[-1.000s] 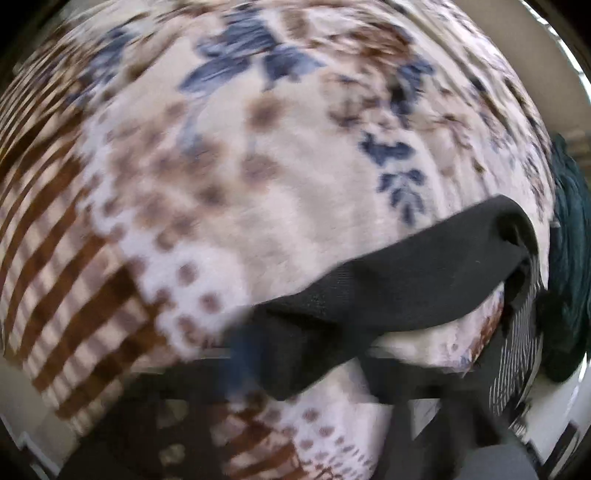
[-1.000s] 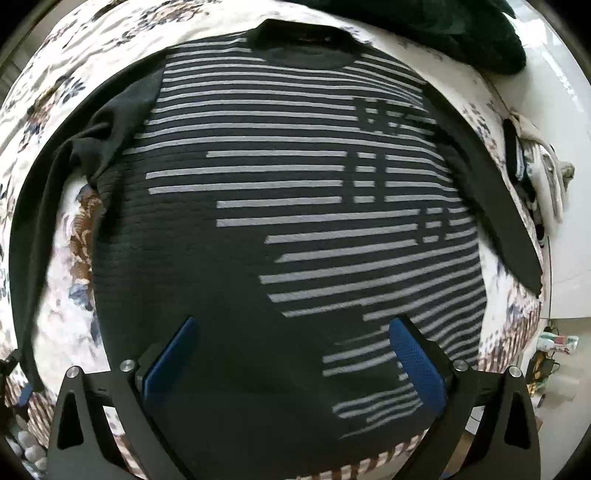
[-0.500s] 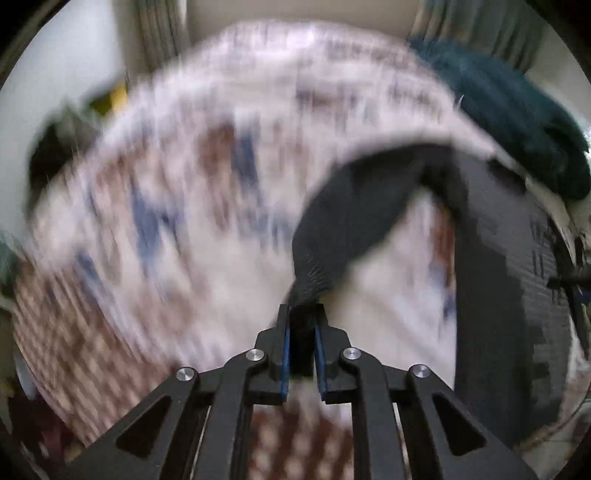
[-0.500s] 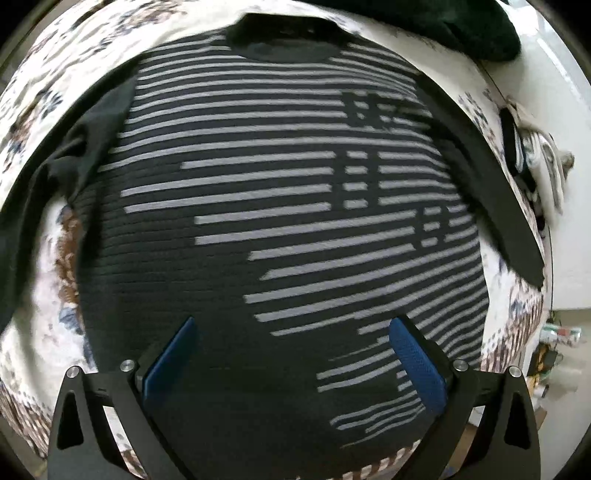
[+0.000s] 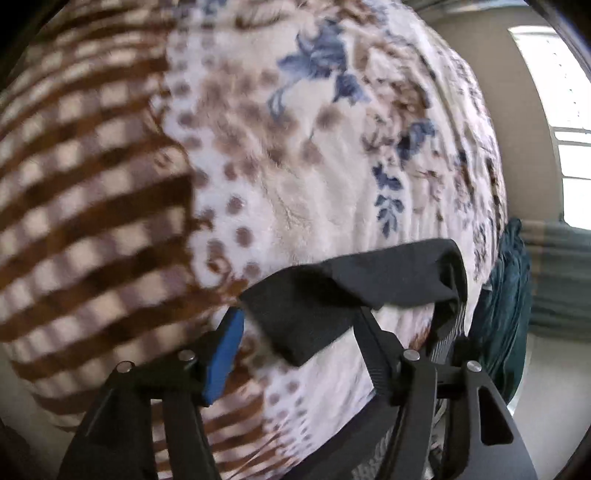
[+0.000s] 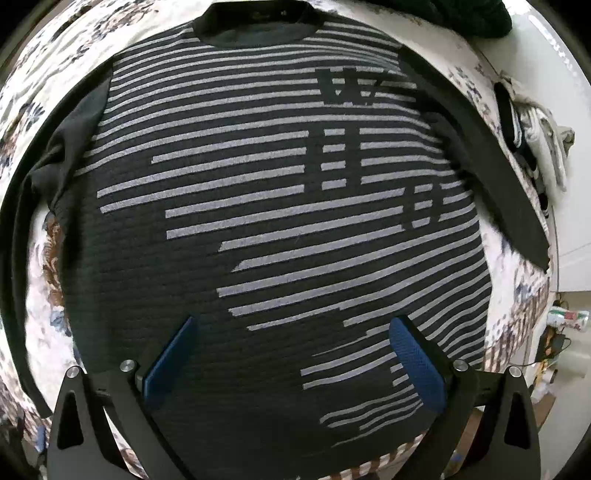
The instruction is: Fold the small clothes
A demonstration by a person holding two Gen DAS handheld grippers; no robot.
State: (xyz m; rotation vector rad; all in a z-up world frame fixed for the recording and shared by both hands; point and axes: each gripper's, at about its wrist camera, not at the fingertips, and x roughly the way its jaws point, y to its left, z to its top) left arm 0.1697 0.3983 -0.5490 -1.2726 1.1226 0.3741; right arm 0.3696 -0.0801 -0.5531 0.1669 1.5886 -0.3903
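A dark sweater with grey stripes (image 6: 277, 184) lies flat, front up, on a floral blanket (image 5: 295, 166). Its collar (image 6: 258, 26) is at the far end, and one sleeve (image 6: 498, 184) runs down the right side. In the left wrist view the other sleeve's black cuff end (image 5: 332, 295) lies loose on the blanket between the fingers of my left gripper (image 5: 299, 332). The jaws are opening, the blue pad (image 5: 223, 354) stands clear of the cloth, and the cuff covers part of the other finger. My right gripper (image 6: 291, 354) hangs open above the sweater's lower body, holding nothing.
A dark teal garment (image 5: 502, 314) is heaped beside the sweater's collar end (image 6: 461, 14). Folded white and black clothes (image 6: 535, 140) sit at the blanket's right edge, with small clutter (image 6: 565, 321) on the floor below. A bright window (image 5: 561, 110) is at the far right.
Half a second ago my left gripper was shut on the sleeve cuff; now its jaws stand apart and the cuff lies free. The left view has swung round. The right gripper barely shifted.
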